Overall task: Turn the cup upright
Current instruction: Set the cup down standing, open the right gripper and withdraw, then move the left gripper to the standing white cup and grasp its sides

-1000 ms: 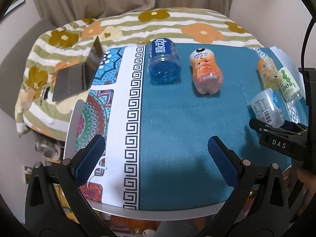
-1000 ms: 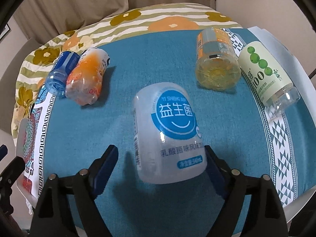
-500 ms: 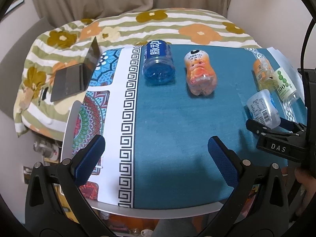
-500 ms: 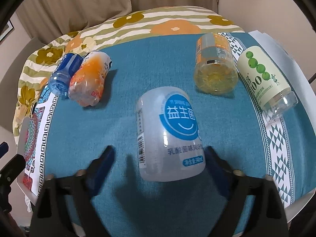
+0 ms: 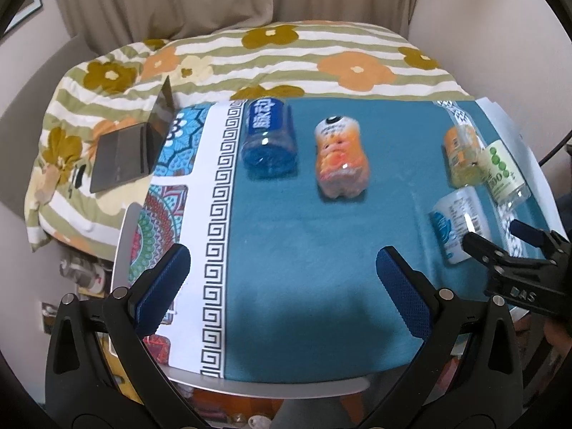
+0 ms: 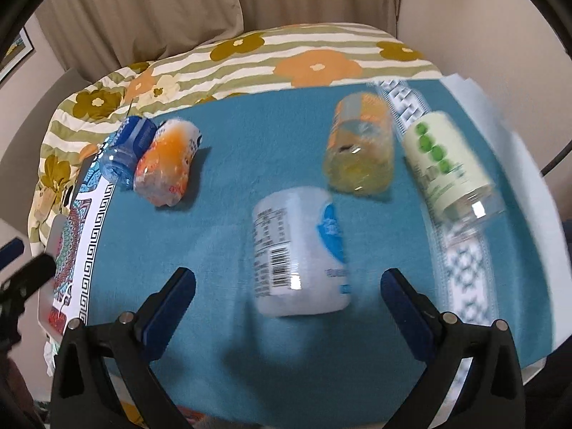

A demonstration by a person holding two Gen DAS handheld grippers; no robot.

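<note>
A white cup with a blue label [image 6: 300, 250] lies on its side on the teal cloth, its barcode side up. It also shows in the left wrist view [image 5: 457, 221] at the right. My right gripper [image 6: 287, 296] is open and empty, its blue pads on either side of the cup's near end and apart from it. My left gripper [image 5: 282, 286] is open and empty over bare teal cloth near the table's front edge. The right gripper's fingers [image 5: 500, 250] show at the right of the left wrist view, just in front of the cup.
Other cups lie on their sides: a blue one [image 5: 268, 139], an orange one [image 5: 339, 161], a yellow-orange one [image 6: 359, 150] and a green-dotted one [image 6: 450, 164]. A laptop [image 5: 132, 150] sits on the flowered bed behind. The table's front edge [image 5: 268, 386] is near.
The white cup has rolled so that its barcode now faces up. My right gripper has pulled back and turned a little. The left view has shifted slightly left.
</note>
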